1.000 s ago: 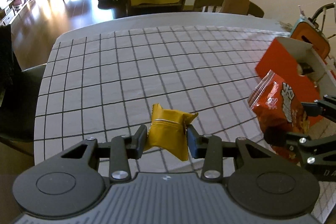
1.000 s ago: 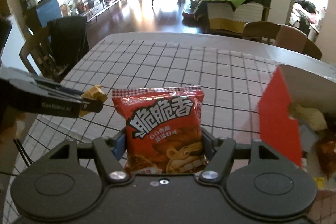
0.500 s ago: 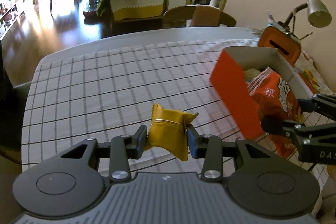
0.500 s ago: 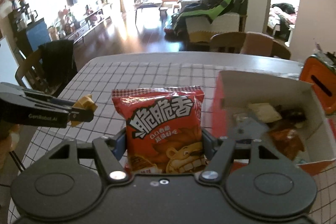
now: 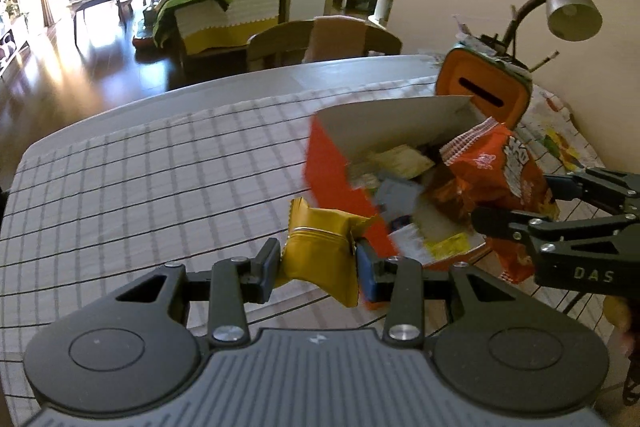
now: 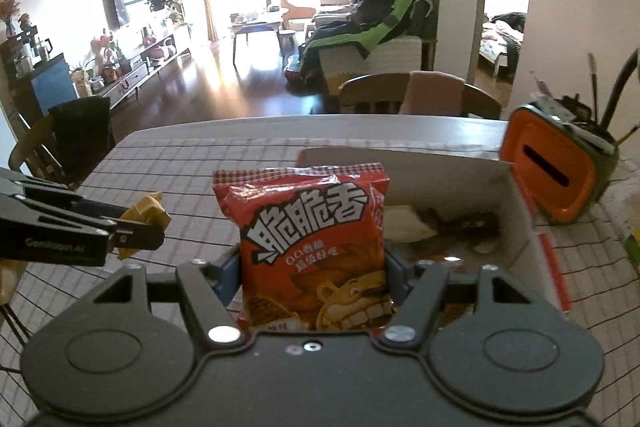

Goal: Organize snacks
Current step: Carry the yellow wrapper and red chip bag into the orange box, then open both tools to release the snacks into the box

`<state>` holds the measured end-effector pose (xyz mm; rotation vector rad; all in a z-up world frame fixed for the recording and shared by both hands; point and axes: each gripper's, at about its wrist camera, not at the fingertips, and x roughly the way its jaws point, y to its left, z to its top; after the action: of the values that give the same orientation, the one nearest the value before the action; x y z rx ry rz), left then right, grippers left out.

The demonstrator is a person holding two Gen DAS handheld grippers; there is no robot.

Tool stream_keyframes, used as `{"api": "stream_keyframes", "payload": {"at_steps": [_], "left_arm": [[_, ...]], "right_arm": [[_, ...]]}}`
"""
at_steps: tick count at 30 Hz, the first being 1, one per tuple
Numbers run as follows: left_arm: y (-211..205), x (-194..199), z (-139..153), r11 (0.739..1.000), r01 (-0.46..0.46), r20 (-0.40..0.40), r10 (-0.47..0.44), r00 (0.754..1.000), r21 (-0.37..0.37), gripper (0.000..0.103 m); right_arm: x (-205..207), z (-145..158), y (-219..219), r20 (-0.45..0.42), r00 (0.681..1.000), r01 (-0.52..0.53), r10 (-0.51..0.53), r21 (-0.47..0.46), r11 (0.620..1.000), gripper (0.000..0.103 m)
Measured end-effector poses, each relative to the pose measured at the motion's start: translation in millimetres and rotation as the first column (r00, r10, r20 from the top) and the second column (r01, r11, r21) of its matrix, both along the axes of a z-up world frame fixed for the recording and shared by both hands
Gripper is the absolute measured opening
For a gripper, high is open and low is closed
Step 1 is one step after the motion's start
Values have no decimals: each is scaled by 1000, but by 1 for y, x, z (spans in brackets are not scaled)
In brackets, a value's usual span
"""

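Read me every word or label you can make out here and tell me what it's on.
"脆脆香": red snack bag, big white letters.
Smaller white line under it: too blurred to read.
"GenRobot.AI": side of the left gripper.
"DAS": side of the right gripper; the rest is cut off.
Yellow packet: no text visible.

The left gripper (image 5: 316, 265) is black with blue pads and clamps a golden-yellow snack packet (image 5: 320, 247). The right gripper (image 6: 314, 277), also black with blue pads, holds a red snack bag (image 6: 308, 247) printed with white characters outlined in black and a cartoon lion. The snack box (image 5: 332, 171) is orange-red outside and white inside. The tablecloth (image 5: 160, 167) is pale grey-white with a thin black grid. The holder (image 6: 556, 171) behind the box is orange with a dark green shell.
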<state>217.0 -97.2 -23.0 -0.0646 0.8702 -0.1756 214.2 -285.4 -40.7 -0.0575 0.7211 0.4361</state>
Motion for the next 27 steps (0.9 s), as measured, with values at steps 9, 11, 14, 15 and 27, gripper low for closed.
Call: {"api": "stream_keyframes", "payload": {"at_steps": [9, 11, 14, 15, 27], "left_arm": [[-69, 32, -7, 999, 15, -22, -14, 1000, 29, 39], [-82, 38, -13, 999, 21, -37, -19, 999, 35, 39], [-101, 47, -24, 998, 55, -62, -52, 997, 41, 39], [-108, 49, -27, 997, 61, -68, -58, 996, 45, 39], [-144, 92, -61, 994, 66, -181, -50, 982, 85, 39]], "right_arm": [[32, -18, -61, -16, 999, 28, -29, -18, 999, 68], [42, -25, -72, -30, 999, 31, -32, -26, 999, 68], [55, -34, -83, -48, 999, 24, -26, -49, 999, 68], [58, -36, -84, -53, 998, 17, -20, -57, 998, 68], [94, -62, -84, -109, 992, -74, 58, -147, 986, 68]]}}
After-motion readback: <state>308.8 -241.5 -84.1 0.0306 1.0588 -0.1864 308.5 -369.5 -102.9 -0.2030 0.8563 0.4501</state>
